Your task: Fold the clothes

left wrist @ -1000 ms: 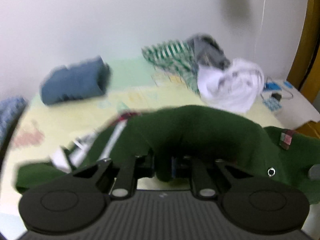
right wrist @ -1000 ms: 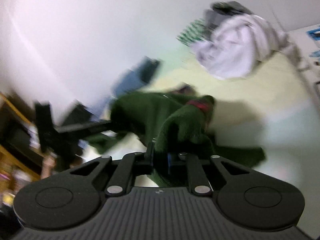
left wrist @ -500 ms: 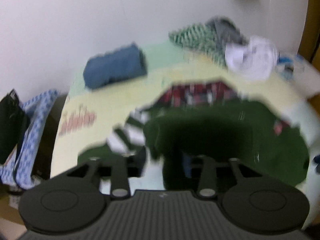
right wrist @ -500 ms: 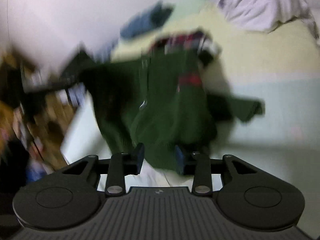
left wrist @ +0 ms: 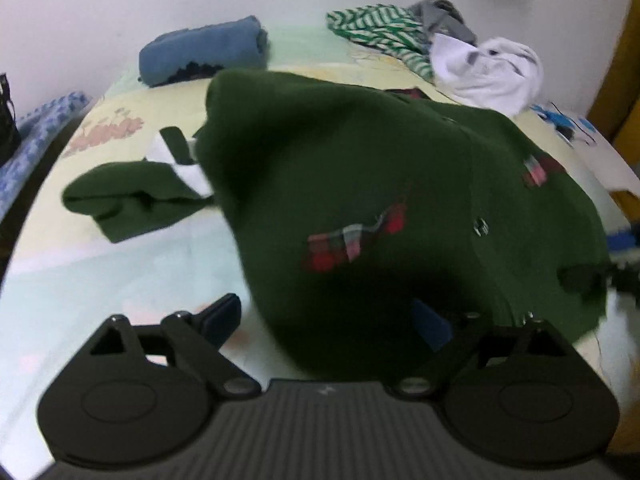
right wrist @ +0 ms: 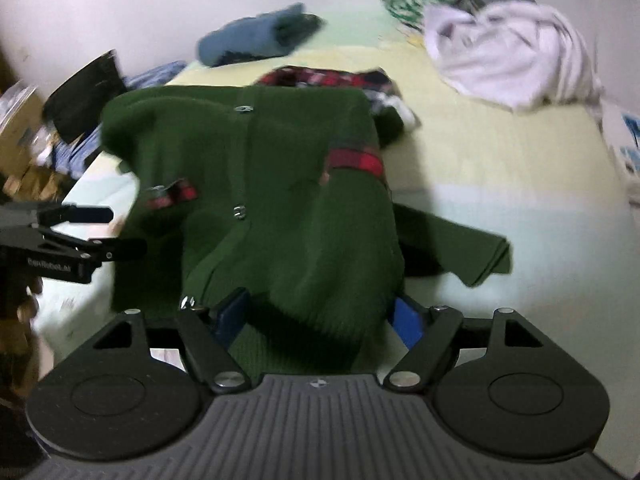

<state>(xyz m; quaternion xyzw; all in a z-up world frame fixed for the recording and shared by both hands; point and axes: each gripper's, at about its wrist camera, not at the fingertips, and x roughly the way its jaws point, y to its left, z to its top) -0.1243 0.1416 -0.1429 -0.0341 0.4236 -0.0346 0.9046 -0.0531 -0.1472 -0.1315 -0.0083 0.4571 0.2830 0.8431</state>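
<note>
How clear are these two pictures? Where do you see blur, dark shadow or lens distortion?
Left wrist view: the green cardigan is softly blurred, a dark shadow covers its near hem, and the bed bulges from the fisheye lens. Right wrist view: the blue fold and white pile at the back are smeared, while the corners fade to black.

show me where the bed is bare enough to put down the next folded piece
Free: the pale sheet between the green cardigan and the white garment, above the cardigan's spread sleeve. Also bare: the strip in front of the other sleeve. Crowded: the far edge, with the folded blue garment, the striped one and the white heap.
</note>
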